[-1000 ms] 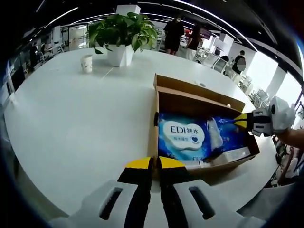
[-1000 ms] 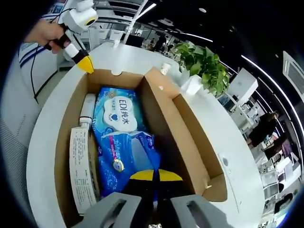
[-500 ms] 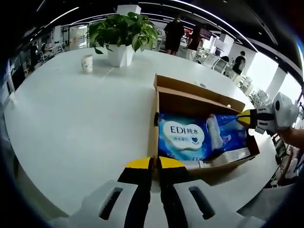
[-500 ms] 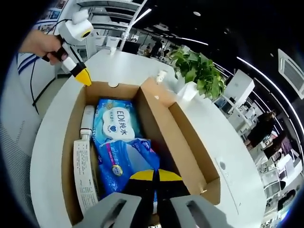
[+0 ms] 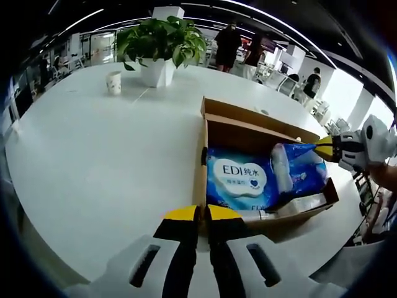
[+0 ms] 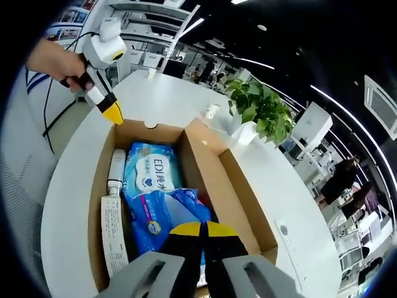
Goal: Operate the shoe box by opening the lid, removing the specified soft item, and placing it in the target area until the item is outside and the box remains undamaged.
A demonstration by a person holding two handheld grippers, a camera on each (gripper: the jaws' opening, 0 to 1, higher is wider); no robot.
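Right gripper (image 6: 201,228): its yellow tips pinch one end of the blue soft pack (image 6: 164,216) and hold that end up above the box.
Left gripper (image 5: 202,214): tips pressed together, nothing between them, hanging just outside the box's near wall at 6 o'clock in the left gripper view.
Blue soft pack: one end up, the rest lies on the wet wipes pack (image 5: 239,177) marked "EDI".
Shoe box (image 5: 260,127): brown cardboard, lid open, standing on the white round table (image 5: 93,155).
White tube (image 6: 116,165): lies along the box's side wall.
Potted plant (image 5: 160,46): at 11 o'clock, with a paper cup (image 5: 113,82) near it.
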